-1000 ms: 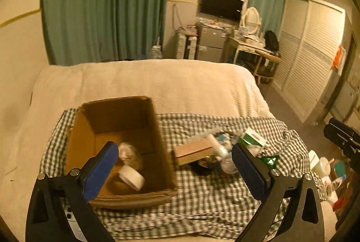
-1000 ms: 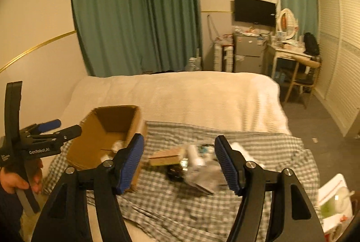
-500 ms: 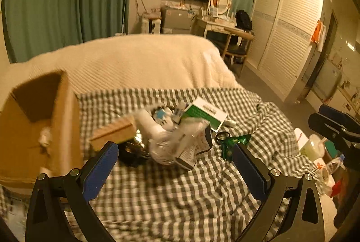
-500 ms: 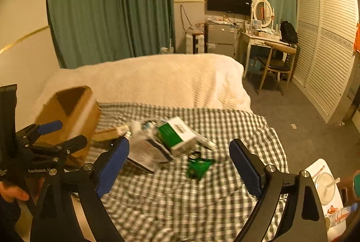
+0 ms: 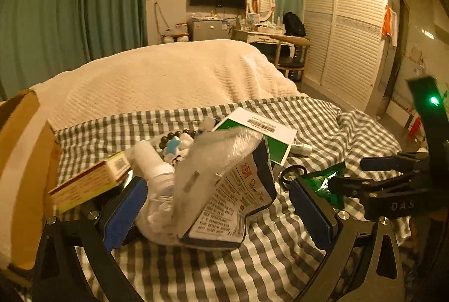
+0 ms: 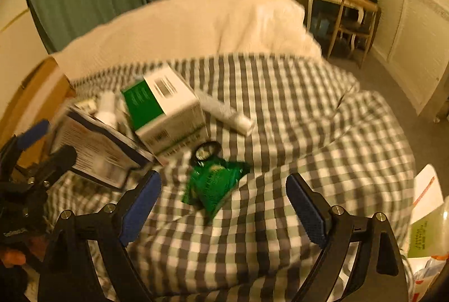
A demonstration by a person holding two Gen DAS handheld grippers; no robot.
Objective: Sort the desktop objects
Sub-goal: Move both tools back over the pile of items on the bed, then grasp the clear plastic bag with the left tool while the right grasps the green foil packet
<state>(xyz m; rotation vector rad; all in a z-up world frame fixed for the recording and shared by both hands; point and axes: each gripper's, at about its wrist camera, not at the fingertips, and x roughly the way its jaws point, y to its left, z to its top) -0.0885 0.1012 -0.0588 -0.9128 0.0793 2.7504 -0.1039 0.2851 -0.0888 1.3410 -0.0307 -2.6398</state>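
On the bed's checked cloth (image 5: 322, 116) I see my left hand-held gripper (image 5: 217, 213) spread around a printed pouch (image 5: 224, 206); my right hand-held gripper (image 6: 223, 213), just widened, gapes empty over a green packet (image 6: 212, 185). Cardboard box (image 5: 25, 161) at left, contents hidden.

Glossy green foil packet (image 6: 213, 187), woven cloth (image 6: 294, 111)

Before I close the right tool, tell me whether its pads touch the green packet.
Apart. The right wrist view shows the right tool open, checked cloth visible between each pad and the green packet.
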